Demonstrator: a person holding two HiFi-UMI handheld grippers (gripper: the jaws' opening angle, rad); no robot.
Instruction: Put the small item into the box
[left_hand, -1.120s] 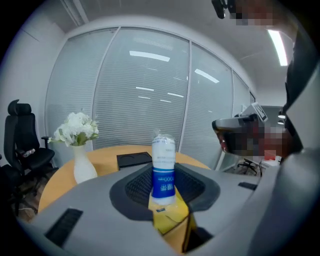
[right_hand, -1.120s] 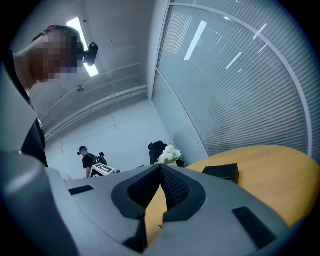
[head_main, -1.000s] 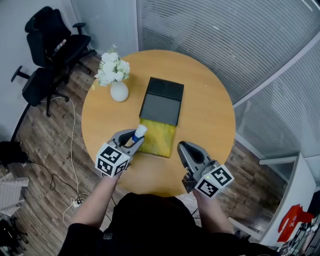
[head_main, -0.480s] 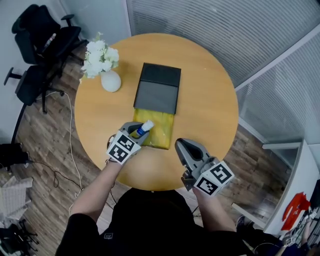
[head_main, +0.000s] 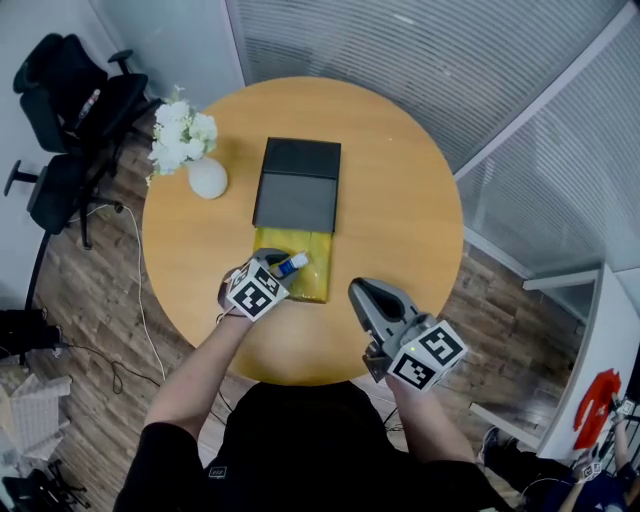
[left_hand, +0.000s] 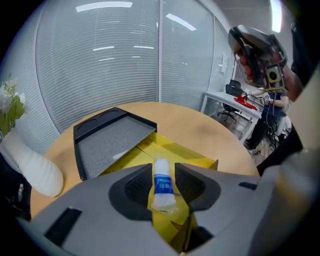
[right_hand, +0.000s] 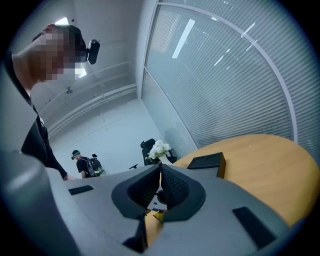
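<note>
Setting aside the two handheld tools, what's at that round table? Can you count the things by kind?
box, yellow, with its black lid: 1
vase of flowers, white: 1
small tube, white and blue: 1
Total: 3

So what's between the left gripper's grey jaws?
A small white tube with a blue label, over the yellow box, while the left gripper's jaws are opening. The left gripper view shows it.
</note>
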